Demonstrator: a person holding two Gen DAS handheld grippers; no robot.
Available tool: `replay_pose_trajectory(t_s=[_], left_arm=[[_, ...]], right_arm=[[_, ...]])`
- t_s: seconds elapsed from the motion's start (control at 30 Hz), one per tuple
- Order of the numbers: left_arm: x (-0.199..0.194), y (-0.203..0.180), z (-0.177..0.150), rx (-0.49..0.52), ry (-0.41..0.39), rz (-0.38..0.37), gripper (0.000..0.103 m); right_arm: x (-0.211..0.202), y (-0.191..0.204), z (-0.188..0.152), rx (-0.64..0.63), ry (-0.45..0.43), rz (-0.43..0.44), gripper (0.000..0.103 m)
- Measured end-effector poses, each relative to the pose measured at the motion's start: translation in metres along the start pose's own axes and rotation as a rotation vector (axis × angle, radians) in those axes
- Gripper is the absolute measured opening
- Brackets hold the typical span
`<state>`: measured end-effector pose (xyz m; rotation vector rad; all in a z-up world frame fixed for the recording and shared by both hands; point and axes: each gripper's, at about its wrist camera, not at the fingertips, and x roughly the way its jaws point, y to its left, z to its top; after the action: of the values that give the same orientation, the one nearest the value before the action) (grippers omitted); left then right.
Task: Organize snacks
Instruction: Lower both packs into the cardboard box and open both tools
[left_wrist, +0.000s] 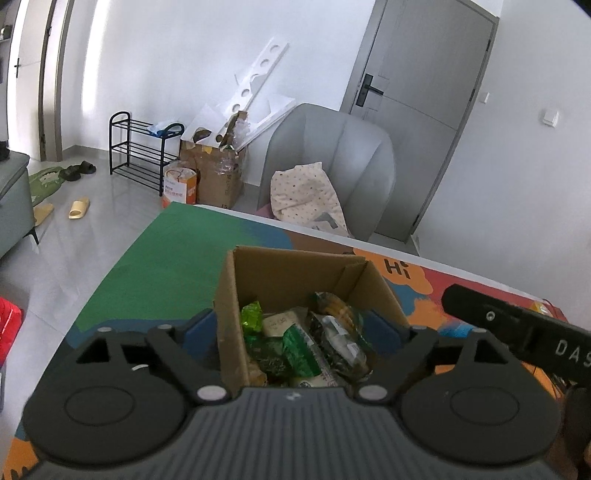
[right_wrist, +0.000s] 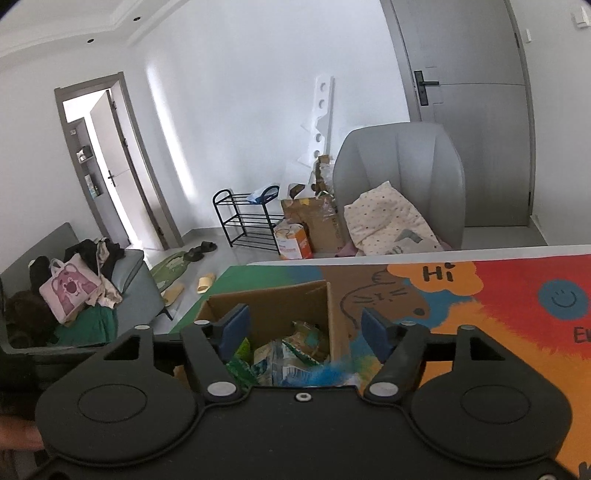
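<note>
Sitting on mat: cardboard box (left_wrist: 295, 280), wrapped snacks (left_wrist: 306, 343) inside.
Left gripper (left_wrist: 308, 325): jaws spread wide outside the box's walls, nothing gripped.
Right gripper (right_wrist: 308, 332): jaws apart, over the box's right wall, empty.
Under box: colourful mat (right_wrist: 480, 295).

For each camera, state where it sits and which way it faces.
Left wrist: on the left gripper, looking down along its open fingers into the cardboard box of snacks; the right gripper enters from the right.
Right wrist: on the right gripper, open, facing the box from its right side, above the colourful mat.
Shared: box, mat, grey armchair, shoe rack.
</note>
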<state>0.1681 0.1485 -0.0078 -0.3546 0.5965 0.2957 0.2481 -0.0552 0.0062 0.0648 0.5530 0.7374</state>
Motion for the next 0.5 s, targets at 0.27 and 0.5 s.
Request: replay_pose_trajectory(t_s=[0.27,0.5], left_arm=[[-0.007,0.003,-0.005,0.005,0.010,0.006,0.093],[-0.018,-0.004,-0.008,0.041,0.015,-0.007,0.098]], right_arm=[[-0.011,-0.004,-0.004,-0.002,-0.003,-0.016,0.073],[-0.028,-0.010,-0.010,0.006,-0.009,-0.036,0.083]])
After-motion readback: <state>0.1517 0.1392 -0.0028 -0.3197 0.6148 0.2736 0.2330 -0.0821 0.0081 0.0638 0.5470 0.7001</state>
